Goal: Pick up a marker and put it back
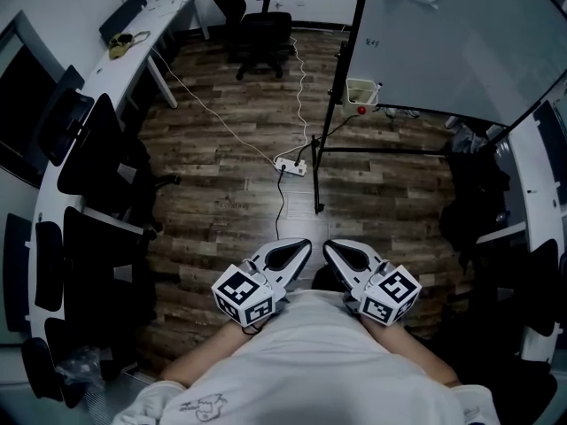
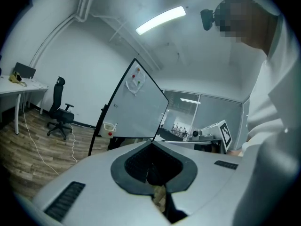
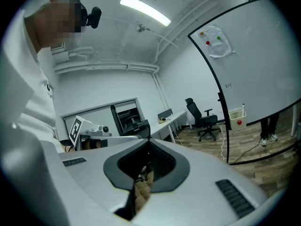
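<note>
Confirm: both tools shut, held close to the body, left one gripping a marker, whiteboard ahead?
The left tool grips nothing: the left gripper view shows its jaws together and empty. The rest holds: right tool shut too, both close to the body, whiteboard ahead.

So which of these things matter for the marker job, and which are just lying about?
For the job: left gripper and right gripper, both shut and empty; whiteboard; white holder box on its stand.
Just lying about: office chair, power strip, white cable, desk.
</note>
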Demonstrator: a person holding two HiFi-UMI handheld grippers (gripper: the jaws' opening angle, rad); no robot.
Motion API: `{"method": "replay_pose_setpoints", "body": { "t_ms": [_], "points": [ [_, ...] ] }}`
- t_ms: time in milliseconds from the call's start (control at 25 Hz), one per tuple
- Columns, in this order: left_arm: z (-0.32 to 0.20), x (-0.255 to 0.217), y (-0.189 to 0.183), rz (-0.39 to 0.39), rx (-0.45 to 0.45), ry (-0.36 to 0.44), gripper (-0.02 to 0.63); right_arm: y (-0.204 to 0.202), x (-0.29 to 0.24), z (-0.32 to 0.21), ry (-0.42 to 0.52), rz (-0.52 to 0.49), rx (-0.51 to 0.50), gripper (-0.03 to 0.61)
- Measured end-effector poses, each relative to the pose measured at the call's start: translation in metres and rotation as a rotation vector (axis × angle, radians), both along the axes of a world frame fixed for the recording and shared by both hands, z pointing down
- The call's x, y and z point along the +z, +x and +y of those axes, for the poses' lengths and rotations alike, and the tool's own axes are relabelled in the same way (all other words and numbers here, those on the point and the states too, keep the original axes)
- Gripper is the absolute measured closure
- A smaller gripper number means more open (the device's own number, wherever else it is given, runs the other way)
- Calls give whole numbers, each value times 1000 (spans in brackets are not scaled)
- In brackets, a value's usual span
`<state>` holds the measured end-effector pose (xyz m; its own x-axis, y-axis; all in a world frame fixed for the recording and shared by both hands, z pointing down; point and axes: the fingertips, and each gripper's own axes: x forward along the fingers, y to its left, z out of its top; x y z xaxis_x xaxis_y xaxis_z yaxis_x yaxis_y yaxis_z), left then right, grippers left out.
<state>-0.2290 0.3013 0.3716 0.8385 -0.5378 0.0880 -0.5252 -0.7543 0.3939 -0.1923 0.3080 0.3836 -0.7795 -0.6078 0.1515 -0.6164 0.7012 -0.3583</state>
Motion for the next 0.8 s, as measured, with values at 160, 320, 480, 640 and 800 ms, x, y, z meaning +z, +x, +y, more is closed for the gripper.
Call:
{"method": "replay_pose_setpoints", "body": {
  "t_ms": [160,320,480,640,800],
  "points": [
    [-19,4,3,-6,-14,-10,609,2,4,-18,-9,-6,-13,568],
    [-47,7,16,-15,-16,-21,609,15,7,-47,-22,-15,-12,566],
    [-82,7,38,-18,-17,-20,609,39,8,-81,-19,-16,-10,566],
    [-127,4,65,-25,-29,-11,609,74,7,-123,-28,-10,15,566],
    [-173,6,95,-14,-42,-24,609,119,3,-167,-13,-7,66,566]
  ]
}}
